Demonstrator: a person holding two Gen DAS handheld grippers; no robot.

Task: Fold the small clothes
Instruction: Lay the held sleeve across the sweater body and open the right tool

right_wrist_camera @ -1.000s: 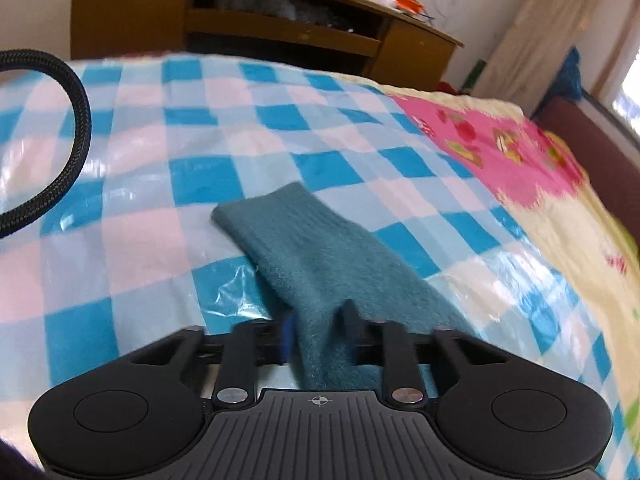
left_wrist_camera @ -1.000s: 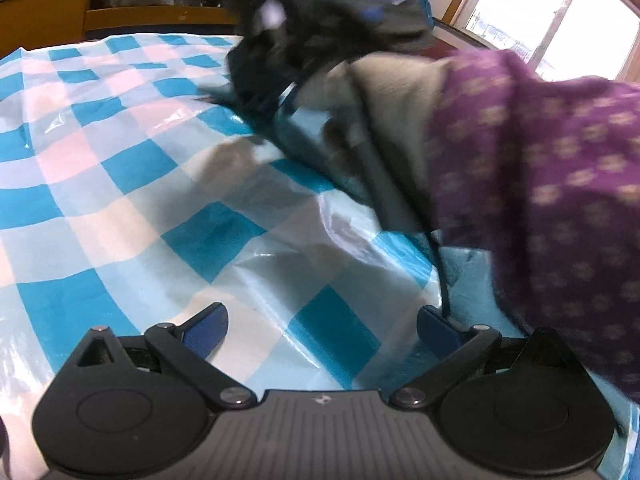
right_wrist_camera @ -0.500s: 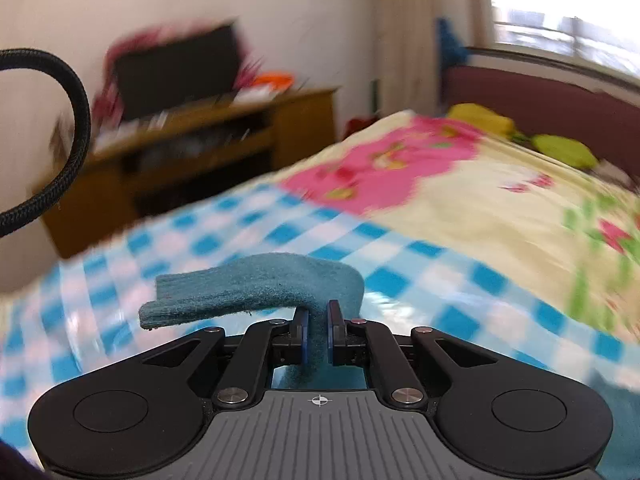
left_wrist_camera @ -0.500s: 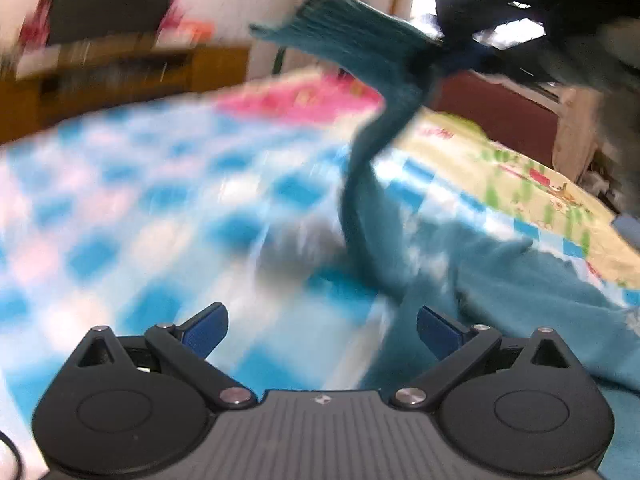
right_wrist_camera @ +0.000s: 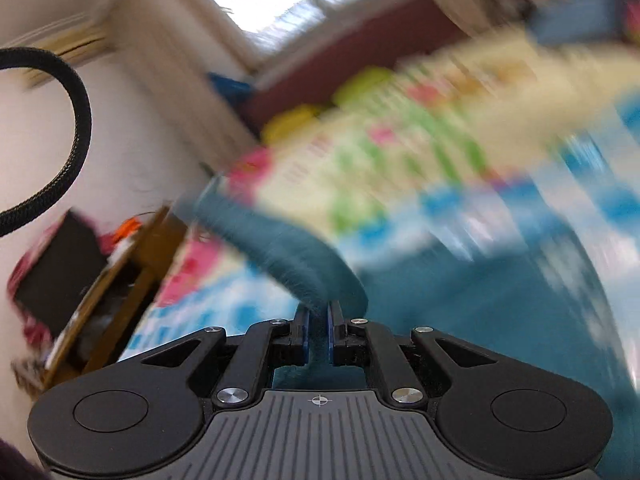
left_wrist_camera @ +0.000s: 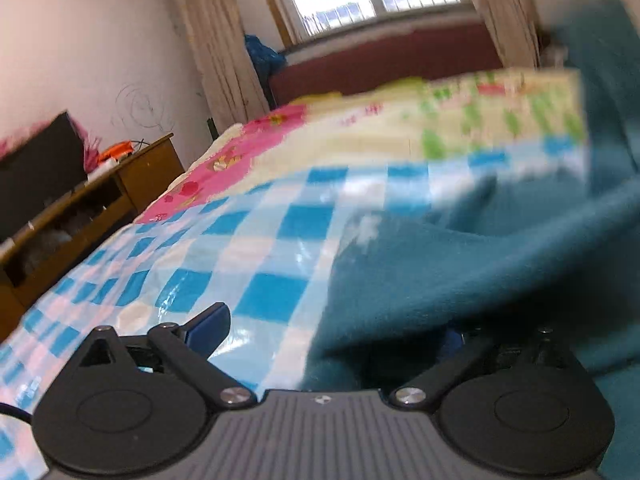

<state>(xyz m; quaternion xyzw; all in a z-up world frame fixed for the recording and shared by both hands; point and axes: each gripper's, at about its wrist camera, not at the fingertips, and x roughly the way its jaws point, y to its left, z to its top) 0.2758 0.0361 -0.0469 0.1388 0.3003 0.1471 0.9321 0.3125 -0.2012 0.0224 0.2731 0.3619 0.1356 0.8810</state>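
Right gripper [right_wrist_camera: 318, 330]: jaws narrow, opening slightly, teal garment [right_wrist_camera: 460, 320] pinched between them. Garment trails rightward over left gripper [left_wrist_camera: 332, 330], whose jaws stand wide, nearer the bed [left_wrist_camera: 256, 248].

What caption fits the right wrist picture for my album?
Right gripper pinches a teal cloth above the checked bed cover, everything blurred.

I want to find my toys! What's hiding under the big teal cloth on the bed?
Beside the teal cloth you can see the blue checked sheet, which runs under its edge. The cloth also drapes over one finger of the left gripper. Anything else beneath it is covered.
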